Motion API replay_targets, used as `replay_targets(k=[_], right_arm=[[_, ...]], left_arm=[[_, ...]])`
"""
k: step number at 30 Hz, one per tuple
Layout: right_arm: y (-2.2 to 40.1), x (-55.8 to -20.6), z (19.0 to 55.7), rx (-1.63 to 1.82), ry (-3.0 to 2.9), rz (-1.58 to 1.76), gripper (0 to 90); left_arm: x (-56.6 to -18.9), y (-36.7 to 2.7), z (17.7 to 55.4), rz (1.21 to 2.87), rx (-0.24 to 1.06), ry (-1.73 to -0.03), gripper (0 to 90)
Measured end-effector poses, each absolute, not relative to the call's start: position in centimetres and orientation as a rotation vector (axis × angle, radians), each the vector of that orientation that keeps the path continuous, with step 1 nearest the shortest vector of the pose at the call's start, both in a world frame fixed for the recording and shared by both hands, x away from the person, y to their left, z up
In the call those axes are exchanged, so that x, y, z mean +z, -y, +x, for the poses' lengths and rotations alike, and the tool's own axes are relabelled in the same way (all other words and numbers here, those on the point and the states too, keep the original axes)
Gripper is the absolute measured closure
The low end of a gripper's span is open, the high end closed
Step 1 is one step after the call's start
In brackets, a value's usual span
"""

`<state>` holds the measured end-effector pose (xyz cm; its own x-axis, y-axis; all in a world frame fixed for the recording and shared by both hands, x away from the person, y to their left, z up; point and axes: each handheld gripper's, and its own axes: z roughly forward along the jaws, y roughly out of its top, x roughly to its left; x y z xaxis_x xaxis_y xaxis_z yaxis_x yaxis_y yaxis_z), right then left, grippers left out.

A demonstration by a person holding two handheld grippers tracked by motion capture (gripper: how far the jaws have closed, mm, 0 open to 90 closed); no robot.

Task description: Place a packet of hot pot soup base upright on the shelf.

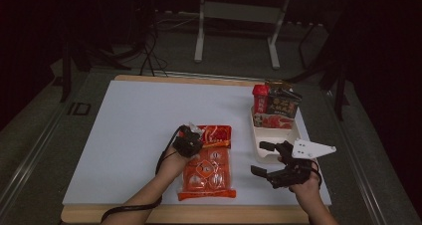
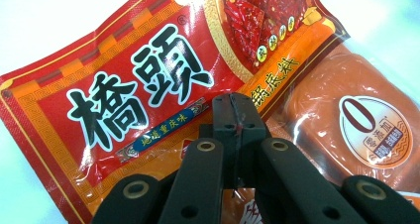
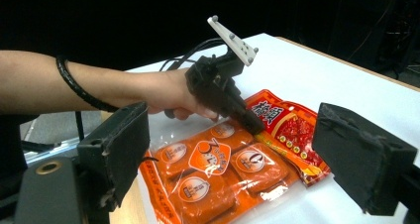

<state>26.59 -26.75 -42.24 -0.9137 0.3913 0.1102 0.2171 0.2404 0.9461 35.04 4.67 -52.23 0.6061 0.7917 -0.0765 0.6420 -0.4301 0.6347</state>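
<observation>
High view: left tongs (image 1: 190, 139) sit over the top part of a red-orange sauce packet (image 1: 209, 161) lying flat mid-worktop (image 1: 134, 125). Right tongs (image 1: 266, 159) hover spread wide, beside a white tray (image 1: 264, 141) holding a red cup (image 1: 260, 98) and dark snack packs (image 1: 282, 103) at its far end.

Left gripper view: jaws pressed together, tips right over the packet's (image 2: 148, 85) red printed header; can't tell if they pinch the foil.

Right gripper view: own pads (image 3: 124, 149) stand far apart, nothing between them. Beyond them, left tongs (image 3: 255, 125) point down onto the packet (image 3: 223, 169), a hand (image 3: 168, 92) gripping them.
</observation>
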Motion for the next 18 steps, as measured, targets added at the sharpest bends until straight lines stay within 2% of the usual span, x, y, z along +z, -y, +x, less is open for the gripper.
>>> replay_targets(k=[12,14,15,18], right_arm=[[26.8,-42.3,26.7,1.751,-2.35,0.593,14.7],[26.7,-42.4,26.8,1.752,-2.354,0.59,14.7],[26.7,-42.4,26.8,1.749,-2.356,0.591,14.7],[26.6,-42.4,26.8,1.749,-2.357,0.586,14.7]], left_arm=[[-51.0,-6.3,34.8,2.125,0.287,-1.06,90.0],[-50.5,-7.1,34.6,2.108,0.296,-1.049,82.9],[-50.2,-7.5,34.5,2.095,0.294,-1.033,82.9],[-49.7,-8.7,34.1,2.083,0.323,-1.015,71.2]])
